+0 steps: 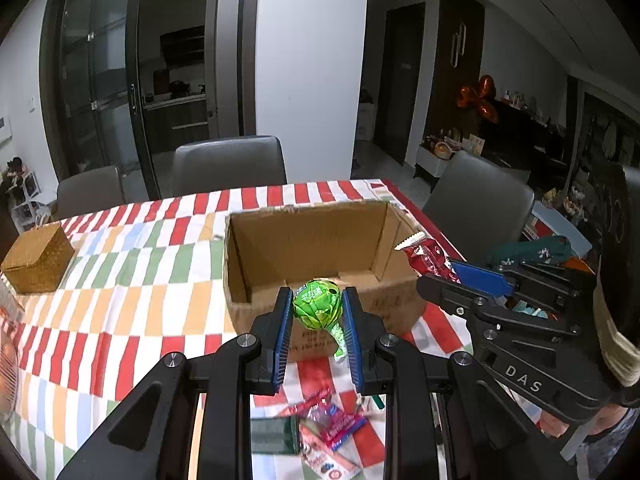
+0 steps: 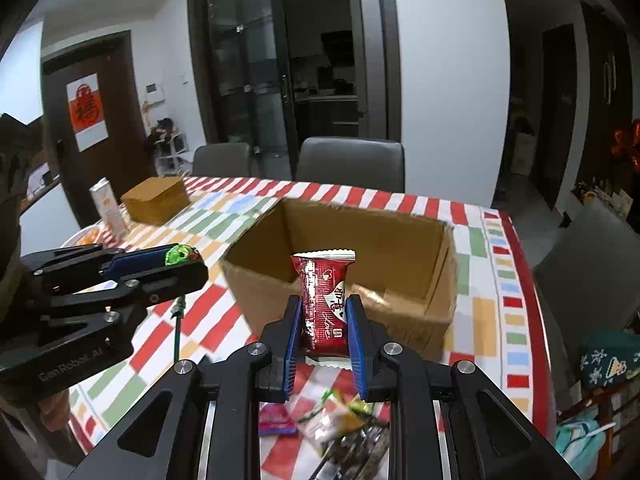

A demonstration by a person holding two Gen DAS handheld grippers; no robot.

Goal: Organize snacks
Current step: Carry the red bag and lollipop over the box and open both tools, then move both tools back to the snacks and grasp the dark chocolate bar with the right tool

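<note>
My left gripper (image 1: 316, 308) is shut on a green-wrapped lollipop (image 1: 318, 304), held in the air just before the near wall of an open cardboard box (image 1: 320, 236). From the right wrist view the same lollipop (image 2: 180, 255) shows at the left gripper's tip, its stick hanging down. My right gripper (image 2: 323, 316) is shut on a red snack packet (image 2: 324, 300), upright between the blue pads, in front of the cardboard box (image 2: 360, 240). In the left wrist view that red packet (image 1: 426, 256) pokes out beside the box's right wall. The box looks empty inside.
Several loose snack packets (image 1: 328, 432) (image 2: 328, 420) lie on the striped tablecloth (image 1: 120, 280) below the grippers. A brown lidded box (image 1: 38, 256) sits at the far left, a white carton (image 2: 108, 208) near it. Grey chairs (image 1: 228, 164) ring the table.
</note>
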